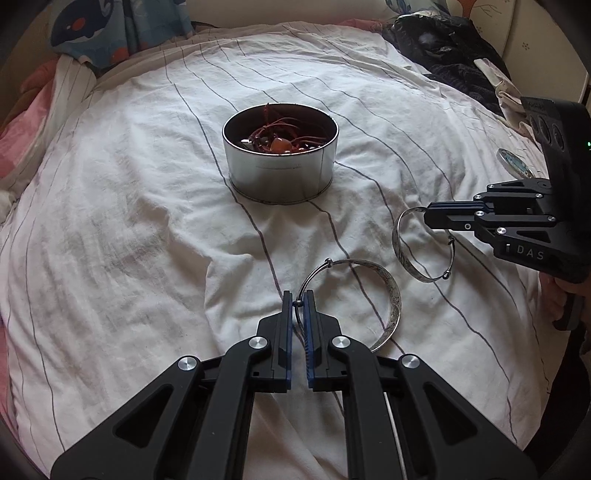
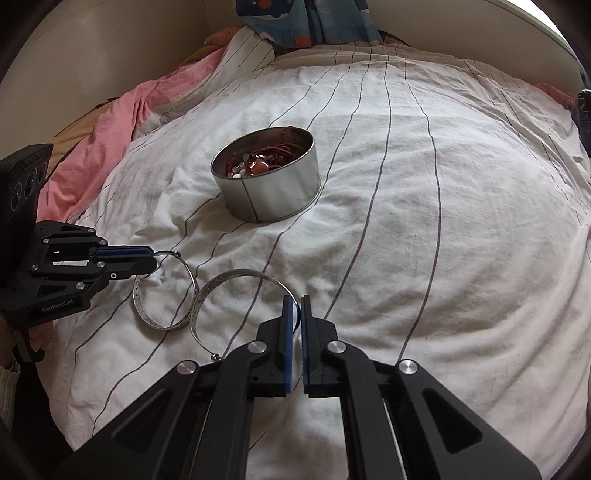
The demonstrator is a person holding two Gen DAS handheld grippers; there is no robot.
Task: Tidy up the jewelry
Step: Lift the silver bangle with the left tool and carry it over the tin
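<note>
Two silver bangles lie low over a white striped bed cover. My left gripper (image 1: pixel 298 301) is shut on the thin wire side of one silver bangle (image 1: pixel 391 291). My right gripper (image 2: pixel 297 306) is shut on the thin side of the other silver bangle (image 2: pixel 236 275). Each gripper shows in the other view: the right one (image 1: pixel 428 218) holding its bangle (image 1: pixel 400 251), the left one (image 2: pixel 151 260) holding its bangle (image 2: pixel 162 325). A round metal tin (image 1: pixel 280 177) with red cords and beads stands farther back; it also shows in the right wrist view (image 2: pixel 273 195).
The white striped cover (image 1: pixel 129 221) spreads all around the tin. Dark clothing (image 1: pixel 443 48) lies at the back right, a blue patterned cloth (image 1: pixel 92 29) at the back left, and pink bedding (image 2: pixel 110 125) at the left. A small round object (image 1: pixel 515 164) lies near the right gripper.
</note>
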